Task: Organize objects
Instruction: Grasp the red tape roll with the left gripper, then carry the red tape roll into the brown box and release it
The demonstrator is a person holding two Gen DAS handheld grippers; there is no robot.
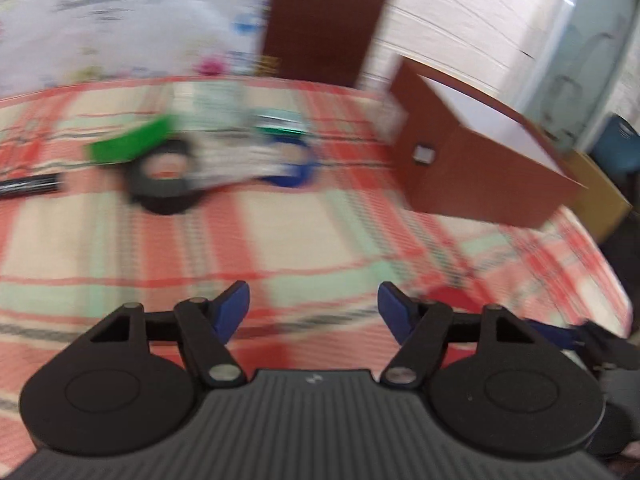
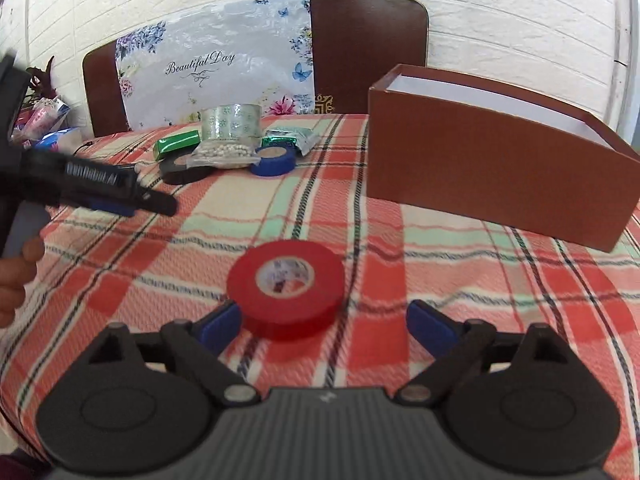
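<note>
A red tape roll (image 2: 286, 288) lies flat on the plaid tablecloth just ahead of my open right gripper (image 2: 325, 325), nearer its left finger; a bit of it shows in the left wrist view (image 1: 450, 298). An open brown box (image 2: 492, 168) stands at the right, also in the left wrist view (image 1: 476, 164). At the back lie a black tape roll (image 2: 180, 166), a blue tape roll (image 2: 274, 160), a green box (image 2: 176, 144), a clear tape roll (image 2: 231, 121) and a bag of beads (image 2: 224, 154). My left gripper (image 1: 314, 312) is open and empty above the cloth; it shows at the left of the right wrist view (image 2: 148, 202).
The left wrist view is blurred. Two brown chairs (image 2: 368, 48) and a flowered plastic sheet (image 2: 216, 68) stand behind the table against a white brick wall. A green foil packet (image 2: 290, 138) lies by the blue tape. The table edge (image 1: 600, 276) runs at the right.
</note>
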